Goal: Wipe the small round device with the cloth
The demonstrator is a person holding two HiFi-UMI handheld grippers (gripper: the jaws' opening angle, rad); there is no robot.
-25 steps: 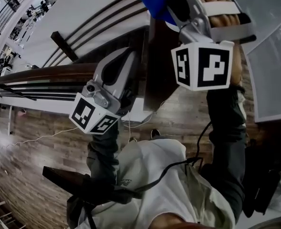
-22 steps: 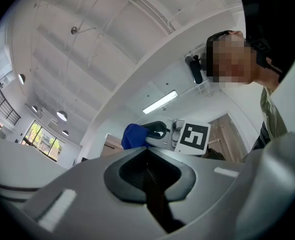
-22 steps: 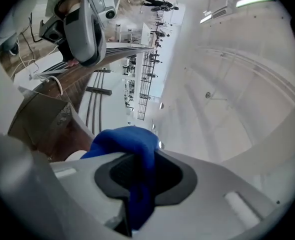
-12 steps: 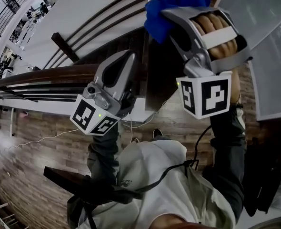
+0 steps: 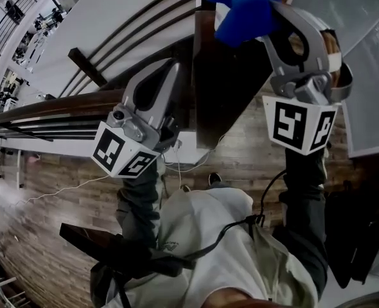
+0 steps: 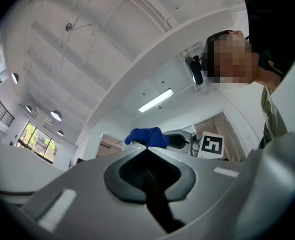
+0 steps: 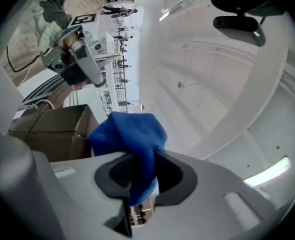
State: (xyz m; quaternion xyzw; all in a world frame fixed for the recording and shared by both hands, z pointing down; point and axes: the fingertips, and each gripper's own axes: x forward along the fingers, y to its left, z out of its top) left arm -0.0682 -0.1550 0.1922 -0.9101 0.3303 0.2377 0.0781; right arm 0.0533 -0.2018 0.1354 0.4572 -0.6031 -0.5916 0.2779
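Observation:
My right gripper (image 5: 257, 15) is raised high and shut on a bunched blue cloth (image 5: 241, 5). In the right gripper view the cloth (image 7: 132, 131) is pinched between the jaws and bulges out past the tips of my right gripper (image 7: 142, 156). My left gripper (image 5: 172, 68) is held up to the left of it, apart from the cloth, jaws together with nothing in them. In the left gripper view its jaws (image 6: 146, 149) meet on a thin line, with the cloth (image 6: 147, 136) seen beyond them. No small round device shows in any view.
A dark brown box (image 5: 225, 88) stands behind both grippers; it also shows as a cardboard box (image 7: 52, 129). Wooden flooring (image 5: 54, 172) with a white cable (image 5: 61, 183) lies below. Dark railings (image 5: 48, 101) run at the left, pale panels (image 5: 369, 76) at the right.
My right gripper has turned and shifted right, its marker cube swinging from centre to the right, with the cloth carried along at the top. My left gripper has barely moved.

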